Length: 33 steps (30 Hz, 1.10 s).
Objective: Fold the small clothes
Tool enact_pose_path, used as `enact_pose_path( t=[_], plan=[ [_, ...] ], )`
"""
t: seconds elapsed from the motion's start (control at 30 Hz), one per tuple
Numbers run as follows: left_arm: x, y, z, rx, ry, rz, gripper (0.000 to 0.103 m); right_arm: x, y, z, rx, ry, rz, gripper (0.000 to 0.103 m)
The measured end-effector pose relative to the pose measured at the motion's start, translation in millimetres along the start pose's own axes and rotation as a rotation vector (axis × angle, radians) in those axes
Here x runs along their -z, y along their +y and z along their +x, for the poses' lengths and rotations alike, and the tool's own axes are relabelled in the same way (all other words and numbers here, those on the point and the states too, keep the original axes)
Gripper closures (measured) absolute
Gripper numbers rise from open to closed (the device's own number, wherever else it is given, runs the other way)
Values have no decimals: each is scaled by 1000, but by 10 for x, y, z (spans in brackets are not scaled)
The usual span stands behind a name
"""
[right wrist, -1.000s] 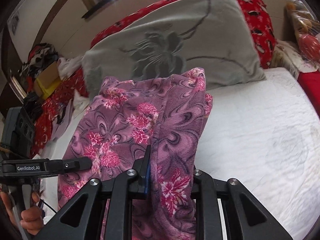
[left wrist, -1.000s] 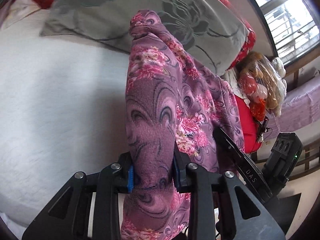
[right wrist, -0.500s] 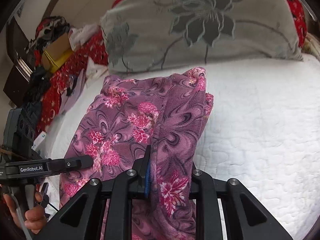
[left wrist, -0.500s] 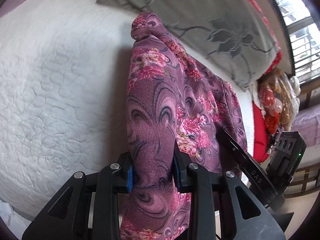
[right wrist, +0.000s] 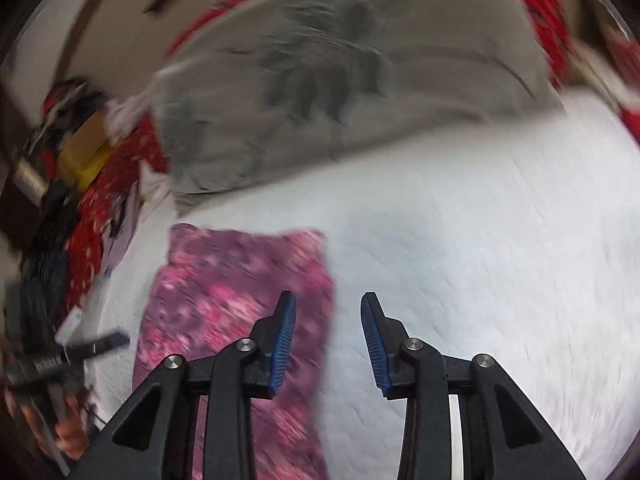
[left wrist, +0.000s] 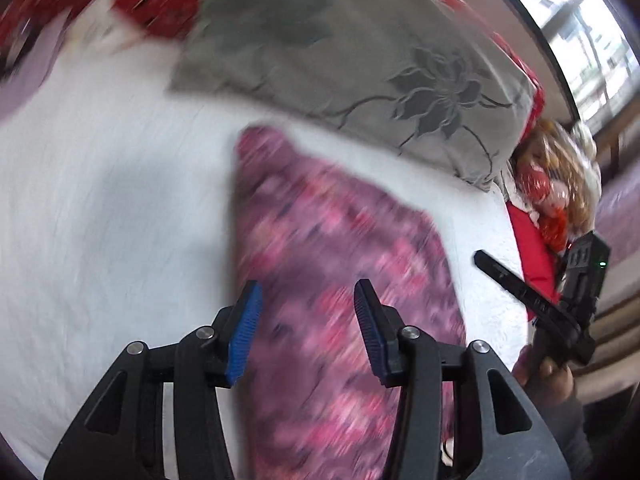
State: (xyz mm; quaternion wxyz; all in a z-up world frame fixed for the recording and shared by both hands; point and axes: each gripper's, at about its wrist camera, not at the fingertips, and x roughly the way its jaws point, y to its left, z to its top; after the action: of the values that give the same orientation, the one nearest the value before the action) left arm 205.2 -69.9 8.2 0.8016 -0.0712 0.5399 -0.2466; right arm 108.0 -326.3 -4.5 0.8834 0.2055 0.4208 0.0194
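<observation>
A purple garment with pink flowers (left wrist: 332, 264) lies flat on the white quilted bed (left wrist: 100, 220); it also shows in the right wrist view (right wrist: 236, 284). My left gripper (left wrist: 306, 320) is open and empty above the garment's near part. My right gripper (right wrist: 328, 332) is open and empty over the garment's right edge. Both views are blurred by motion. The right gripper shows at the right in the left wrist view (left wrist: 536, 300), and the left gripper at the left edge in the right wrist view (right wrist: 72, 352).
A grey pillow with a dark flower print (left wrist: 360, 60) lies at the head of the bed (right wrist: 340, 80). Red bedding (right wrist: 540, 8) lies behind it. A bag of toys (left wrist: 556, 184) sits beside the bed on the right. Clutter and a yellow box (right wrist: 84, 152) lie on the left.
Both grippers have opened and let go of the garment. It has dropped flat onto the bed. Both grippers have pulled back from it.
</observation>
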Motion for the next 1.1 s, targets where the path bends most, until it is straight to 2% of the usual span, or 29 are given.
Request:
enact_pose_path(
  t=[0.1, 0.23, 0.3, 0.33, 0.4, 0.43, 0.47, 0.5, 0.53, 0.6, 0.67, 0.73, 0.77, 0.83, 0.87, 0.9, 0.93, 1.0, 1.03, 1.1],
  plan=[
    [-263, -230, 285, -86, -4, 93, 57, -80, 277, 165, -18, -6, -110, 75],
    [-452, -174, 788, -194, 41, 107, 57, -131, 383, 466, -20, -6, -162, 78],
    [-456, -50, 1049, -256, 100, 92, 57, -143, 263, 698, 49, 31, -139, 82],
    [-468, 9, 1105, -256, 94, 80, 55, -136, 153, 851, 86, 71, -116, 78],
    [-534, 83, 1057, -228, 92, 51, 55, -173, -5, 873, 54, 58, -55, 68],
    [-564, 117, 1010, -213, 105, 31, 56, -204, -58, 837, 68, 50, -30, 68],
    [-573, 142, 953, -204, 109, 18, 56, -230, -103, 779, 90, 47, -15, 69],
    [-564, 171, 837, -189, 99, 8, 56, -245, -135, 692, 111, 40, -15, 76],
    [-507, 188, 653, -169, 70, 14, 56, -246, -147, 593, 104, 34, -25, 78],
    [-317, 179, 413, -166, 28, 55, 55, -193, -101, 320, 1, 21, -81, 74],
    [-45, 179, 328, -179, 15, 75, 40, -31, 10, 94, -116, 28, -145, 74],
    [192, 195, 464, -200, 55, 78, 39, 149, 112, 39, -170, 44, -192, 76],
    [253, 212, 534, -202, 74, 74, 36, 262, 159, 95, -161, 76, -224, 76],
    [273, 273, 473, -180, 76, 26, 36, 487, 239, 385, -26, 197, -309, 76],
    [259, 272, 400, -185, 95, 8, 37, 562, 222, 430, 11, 207, -320, 73],
    [261, 245, 272, -190, 89, 4, 37, 546, 209, 356, 14, 181, -287, 69],
    [288, 230, 162, -190, 63, 14, 37, 525, 206, 267, 19, 171, -247, 71],
    [432, 153, -30, -208, 14, 66, 37, 548, 276, 13, -27, 126, -248, 68],
    [522, 121, -43, -220, 15, 91, 36, 604, 325, -86, -58, 111, -276, 68],
    [706, 57, 91, -243, 67, 125, 35, 749, 413, -124, -74, 130, -320, 70]
  ],
)
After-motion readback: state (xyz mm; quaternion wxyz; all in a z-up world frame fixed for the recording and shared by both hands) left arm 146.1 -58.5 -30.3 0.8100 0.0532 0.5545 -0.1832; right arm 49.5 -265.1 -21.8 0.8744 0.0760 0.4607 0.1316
